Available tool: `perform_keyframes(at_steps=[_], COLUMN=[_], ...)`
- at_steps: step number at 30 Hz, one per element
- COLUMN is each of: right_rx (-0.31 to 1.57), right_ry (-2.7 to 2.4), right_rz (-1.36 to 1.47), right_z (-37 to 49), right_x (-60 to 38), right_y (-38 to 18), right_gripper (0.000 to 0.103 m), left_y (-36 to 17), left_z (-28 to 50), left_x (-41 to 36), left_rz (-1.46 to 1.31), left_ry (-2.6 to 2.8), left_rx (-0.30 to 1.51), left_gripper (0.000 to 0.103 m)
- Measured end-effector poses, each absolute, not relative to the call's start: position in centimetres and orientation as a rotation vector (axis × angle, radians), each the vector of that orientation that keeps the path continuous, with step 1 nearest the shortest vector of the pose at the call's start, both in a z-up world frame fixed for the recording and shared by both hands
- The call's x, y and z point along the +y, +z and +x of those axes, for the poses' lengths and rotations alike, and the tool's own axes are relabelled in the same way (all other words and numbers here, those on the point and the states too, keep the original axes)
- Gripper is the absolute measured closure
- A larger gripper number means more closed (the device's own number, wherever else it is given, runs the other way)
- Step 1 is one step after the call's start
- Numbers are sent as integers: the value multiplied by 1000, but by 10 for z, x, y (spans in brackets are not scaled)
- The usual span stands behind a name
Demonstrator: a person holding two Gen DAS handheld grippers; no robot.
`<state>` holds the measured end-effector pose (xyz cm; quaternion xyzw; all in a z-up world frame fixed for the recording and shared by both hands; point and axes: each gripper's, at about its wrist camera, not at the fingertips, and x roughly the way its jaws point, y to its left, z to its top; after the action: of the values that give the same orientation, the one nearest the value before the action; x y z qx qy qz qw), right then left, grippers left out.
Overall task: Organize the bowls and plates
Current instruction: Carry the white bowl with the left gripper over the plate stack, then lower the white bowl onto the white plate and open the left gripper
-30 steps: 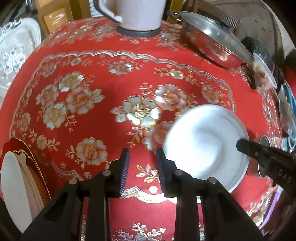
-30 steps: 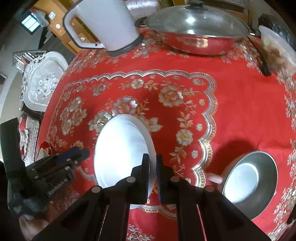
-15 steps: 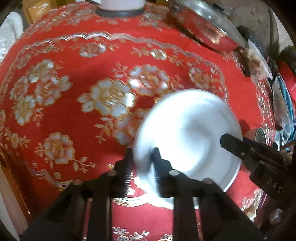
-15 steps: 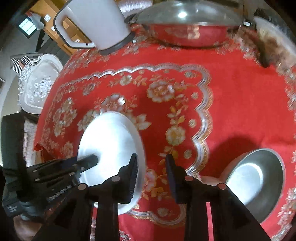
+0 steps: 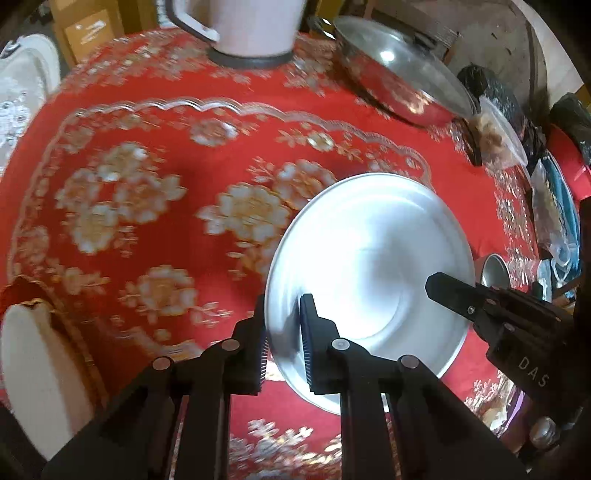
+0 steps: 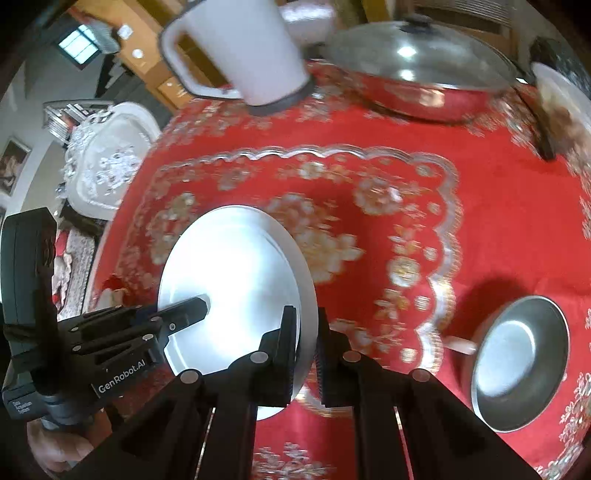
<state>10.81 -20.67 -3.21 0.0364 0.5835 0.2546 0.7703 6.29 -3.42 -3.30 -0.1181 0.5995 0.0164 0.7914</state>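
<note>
Covering table: red floral tablecloth (image 5: pixel 192 155)

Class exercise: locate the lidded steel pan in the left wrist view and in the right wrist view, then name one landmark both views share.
Left wrist view: the lidded steel pan sits upper right, at the table's far edge.
Right wrist view: the pan sits top, right of centre.
Shared landmark: the white kettle, just left of the pan in both.
</note>
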Motion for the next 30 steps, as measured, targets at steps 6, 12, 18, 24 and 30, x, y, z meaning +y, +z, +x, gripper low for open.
perform_keyframes(at_steps=[6, 12, 18, 24, 30], right_rx=[1241, 1225, 1233, 1268, 1294], right_ry=[637, 745, 861, 919, 936], right_rz=[55, 5, -51, -116, -167], right_z=[95, 75, 43, 18, 4], right_x=[-158, -97, -28, 18, 44], right_y=[-14, 0, 2, -11, -23], right_gripper=[94, 92, 90, 90, 90], left_y=[-14, 2, 6, -8, -21], left_z=[37, 5, -31, -62, -77], left_x=[9, 64, 117, 157, 177], left_rz=[-274, -306, -331, -366, -379], left_ry=[120, 211, 327, 411, 445], left_rx=[1248, 1218, 1204, 1229, 1249], left_gripper=[90, 89, 88, 88, 87])
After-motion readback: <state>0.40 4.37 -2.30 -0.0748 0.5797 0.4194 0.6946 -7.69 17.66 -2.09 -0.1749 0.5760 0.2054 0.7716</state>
